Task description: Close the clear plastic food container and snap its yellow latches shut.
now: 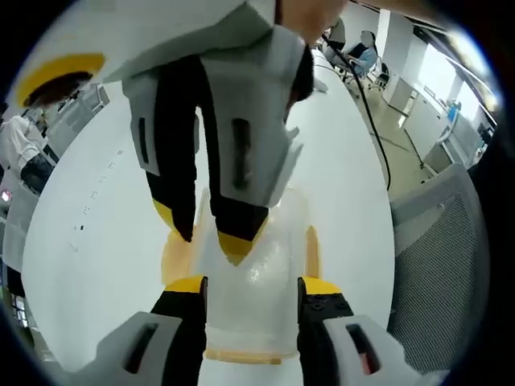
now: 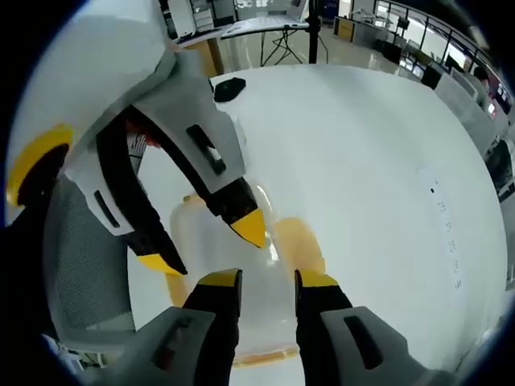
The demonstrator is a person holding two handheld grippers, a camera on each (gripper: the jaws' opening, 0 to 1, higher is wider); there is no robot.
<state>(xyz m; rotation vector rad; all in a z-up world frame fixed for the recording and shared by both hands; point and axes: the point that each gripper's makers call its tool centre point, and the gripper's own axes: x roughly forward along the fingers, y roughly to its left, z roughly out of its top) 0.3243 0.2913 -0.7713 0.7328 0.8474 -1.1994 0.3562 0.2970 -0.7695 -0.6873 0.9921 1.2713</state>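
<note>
1. White round table [image 1: 105, 209] fills your surroundings, with an office and a grey mesh chair [image 1: 442, 249] beyond.
2. Your clear plastic food container [image 1: 249, 281] lies on it, between both grippers.
3. Your left gripper [image 1: 252, 283] stands open, straddling it.
4. Your right gripper [image 2: 267, 278] stands slightly parted above its lid.
5. Yellow latches [image 2: 299, 241] line its sides.

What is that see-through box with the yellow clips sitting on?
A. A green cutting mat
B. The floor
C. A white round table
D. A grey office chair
C: in the left gripper view the clear container rests on the white table, with both grippers, left and right, poised over it; the grey mesh chair stands off to the side.
</note>
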